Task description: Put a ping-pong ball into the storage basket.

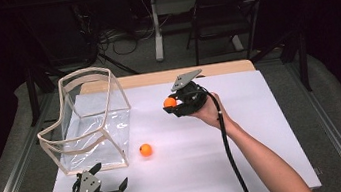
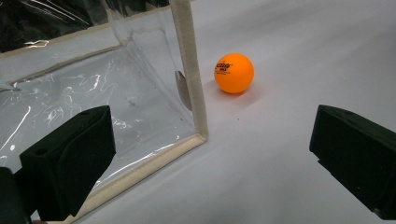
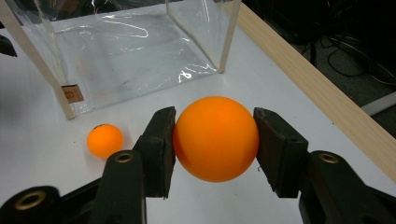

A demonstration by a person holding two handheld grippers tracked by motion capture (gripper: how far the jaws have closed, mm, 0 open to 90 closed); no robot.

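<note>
two orange balls: right gripper [image 1: 173, 101] fingers clamp one ball [image 3: 215, 138] above the table [image 1: 264, 128]; second ball [image 1: 146, 150] lies beside the clear bag [image 1: 92, 118]. left gripper [image 1: 113, 185] fingers spread, empty. carry over the bag's rim before letting go.

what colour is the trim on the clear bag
Cream or beige trim along the clear bag; the left gripper view shows it best.

Table: white top [image 1: 264, 128] with a pale wooden strip [image 1: 166, 76] along its far edge.
Floor: grey, with loose cables [image 1: 120, 37].
Furniture: dark folding chair [image 1: 227, 12]; white table leg [image 1: 156, 27].
Surround: black, possibly curtains.
Light: bright on the table.
</note>
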